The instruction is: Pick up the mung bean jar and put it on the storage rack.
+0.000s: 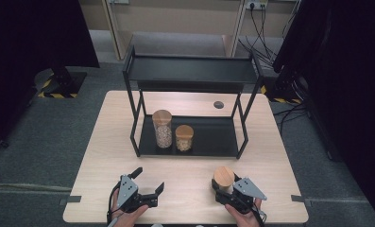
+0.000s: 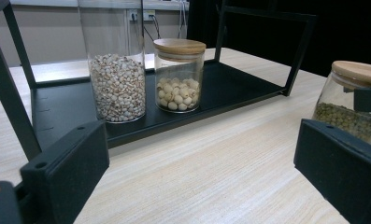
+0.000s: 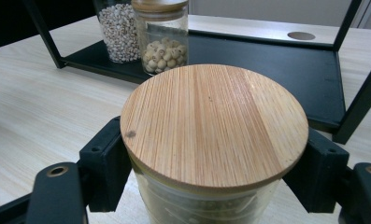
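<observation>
Three jars (image 1: 224,178), two on one rack (image 1: 223,142)

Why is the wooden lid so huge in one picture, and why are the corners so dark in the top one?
Right gripper view: the lid sits right under the camera, so it looms. High view: light falls on the table; the dark sides are unlit black panels.

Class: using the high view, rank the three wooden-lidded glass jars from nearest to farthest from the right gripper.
1. Short green-bean jar, between the right gripper jaws.
2. Short white-bean jar, lower shelf, beyond.
3. Tall grain jar, lower shelf, farther left.
</observation>
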Available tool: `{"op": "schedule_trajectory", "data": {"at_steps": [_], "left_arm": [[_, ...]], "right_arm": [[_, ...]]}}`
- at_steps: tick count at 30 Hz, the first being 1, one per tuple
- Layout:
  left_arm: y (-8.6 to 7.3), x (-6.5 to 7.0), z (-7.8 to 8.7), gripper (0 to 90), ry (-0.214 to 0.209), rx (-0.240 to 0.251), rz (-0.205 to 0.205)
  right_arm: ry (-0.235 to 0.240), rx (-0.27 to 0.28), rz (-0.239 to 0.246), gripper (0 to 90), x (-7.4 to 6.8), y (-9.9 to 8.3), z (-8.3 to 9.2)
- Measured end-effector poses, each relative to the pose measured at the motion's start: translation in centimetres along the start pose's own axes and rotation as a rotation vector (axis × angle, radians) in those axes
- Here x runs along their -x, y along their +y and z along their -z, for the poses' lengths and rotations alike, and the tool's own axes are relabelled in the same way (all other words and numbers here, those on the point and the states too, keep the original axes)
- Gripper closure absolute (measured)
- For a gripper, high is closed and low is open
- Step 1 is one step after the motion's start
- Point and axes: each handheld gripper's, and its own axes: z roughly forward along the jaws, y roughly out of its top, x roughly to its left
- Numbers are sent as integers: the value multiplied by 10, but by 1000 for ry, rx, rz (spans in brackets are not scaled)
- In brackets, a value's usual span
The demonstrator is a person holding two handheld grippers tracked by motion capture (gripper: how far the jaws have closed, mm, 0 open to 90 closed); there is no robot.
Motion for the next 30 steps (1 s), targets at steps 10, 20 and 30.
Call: {"op": "schedule_trajectory", "data": {"at_steps": [10, 20, 30], "left_arm": [[0, -1, 0, 27, 2, 2, 1], [0, -1, -1, 28, 2, -3, 2], [0, 0, 0, 27, 3, -2, 2]], "right_arm": [[15, -14, -7, 254, 3, 4, -4], [17, -5, -7, 255, 5, 11, -8], [17, 5, -11, 255, 5, 20, -17]]}}
